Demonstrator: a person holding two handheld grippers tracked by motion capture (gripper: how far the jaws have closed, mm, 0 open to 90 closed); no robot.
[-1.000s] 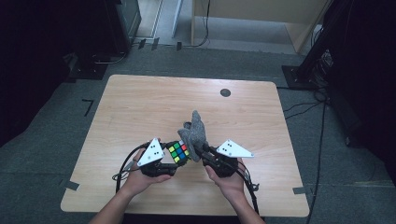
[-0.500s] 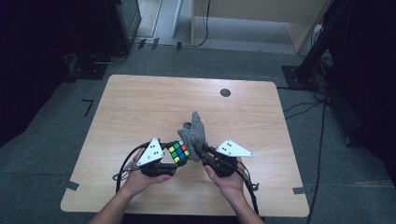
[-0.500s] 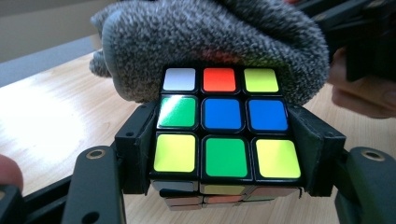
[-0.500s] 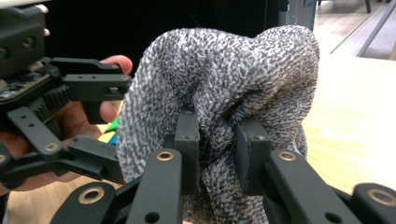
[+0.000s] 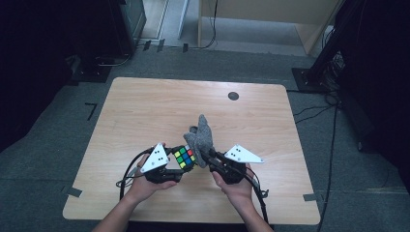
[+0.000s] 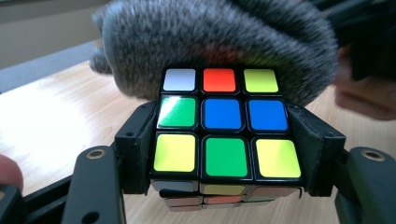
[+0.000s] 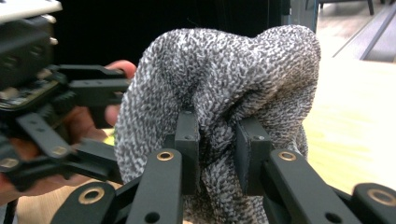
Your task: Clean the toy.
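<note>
Left tool has its two black jaws pressed flat against opposite sides of a scrambled puzzle cube, gripping it above the near part of the wooden counter. In the left gripper view the cube sits squarely between the jaws, its upper face showing white, red and yellow-green squares in the far row, green and two blue in the middle, and yellow, green, yellow nearest the camera.

Right tool is pinched nearly closed on a bunched grey knitted cloth. In the right gripper view a fold of the cloth is squeezed between the jaws, and the rest bulges above and around them. The cloth lies against the far side of the cube, touching it and draping over its far edge, as the left gripper view shows. The two tools meet close together, just in front of the person's hands.
</note>
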